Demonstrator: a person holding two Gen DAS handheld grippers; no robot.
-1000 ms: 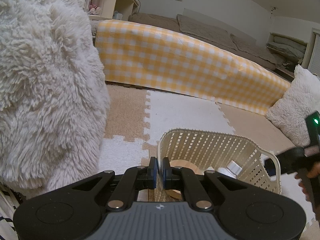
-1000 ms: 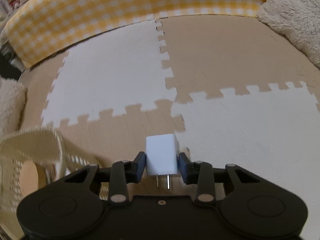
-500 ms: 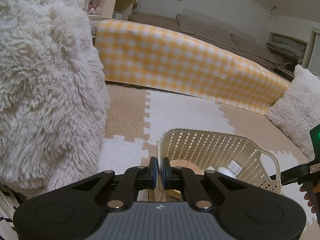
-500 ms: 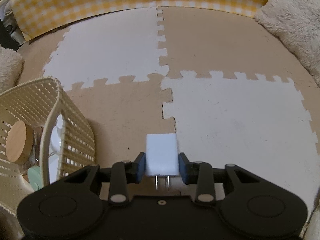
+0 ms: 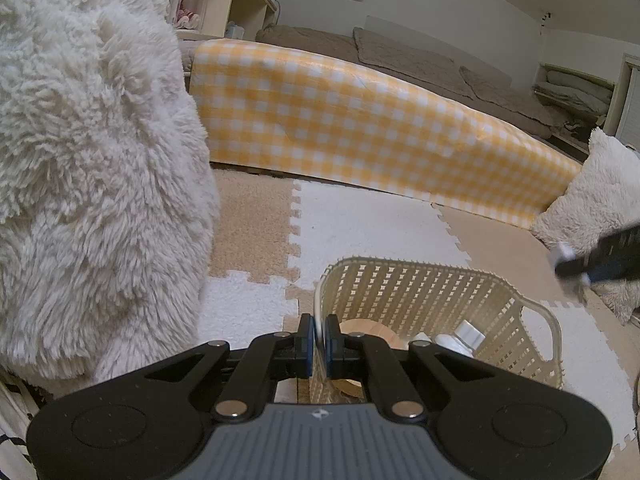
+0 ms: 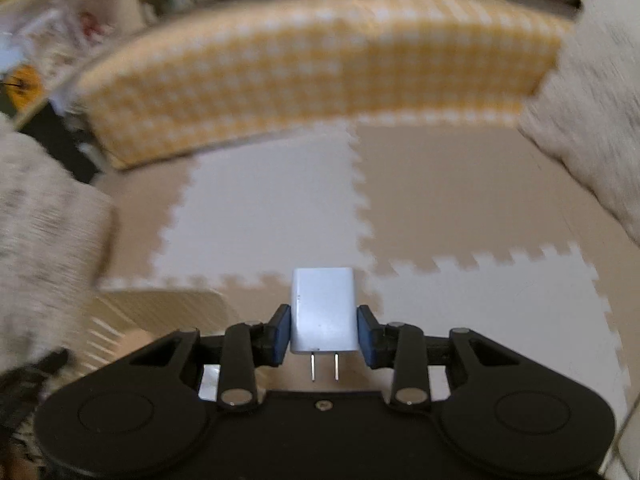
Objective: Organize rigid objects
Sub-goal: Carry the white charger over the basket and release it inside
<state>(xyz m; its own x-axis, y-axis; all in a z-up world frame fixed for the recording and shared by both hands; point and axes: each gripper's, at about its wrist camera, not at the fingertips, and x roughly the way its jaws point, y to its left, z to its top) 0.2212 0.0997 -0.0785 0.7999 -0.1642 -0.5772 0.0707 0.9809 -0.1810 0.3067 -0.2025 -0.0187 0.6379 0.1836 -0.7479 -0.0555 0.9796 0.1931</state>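
White plastic charger (image 6: 323,310) is clamped between the blue pads (image 6: 279,334) of the right gripper (image 6: 323,334), prongs pointing back toward the camera, body sticking out forward past the fingertips. It is held off the floor above the foam mat (image 6: 460,208); the right wrist view is motion-blurred. From the left wrist view the right gripper (image 5: 576,268) is seen at the far right edge, blurred, raised above and to the right of the basket (image 5: 440,292).

Left gripper (image 5: 318,340) is closed together on the near rim of the cream slotted basket, thin wall pinched between the pads, so the basket is steadied. Inside the basket a wooden lid (image 5: 370,328) and a white bottle (image 5: 460,336) are visible; other contents cannot be told.

Step in hand, judged: the charger is being carried to the basket for drop-off. To be done well:
- The pinch on the rim should be kept so the light basket is not shoved or tipped.
- The charger should be brought over the open middle of the basket, clear of the handle (image 5: 546,320) on the right side and of the rim.
- It should be lowered inside before the jaws are parted, not dropped from height; a bounce off the bottle or lid is likely otherwise.
- The grip is on the flat sides only, so a fast swing could let it slip; the carry should be slowed near the basket.
- The right fingers should be lifted straight out afterwards, without snagging the slots.
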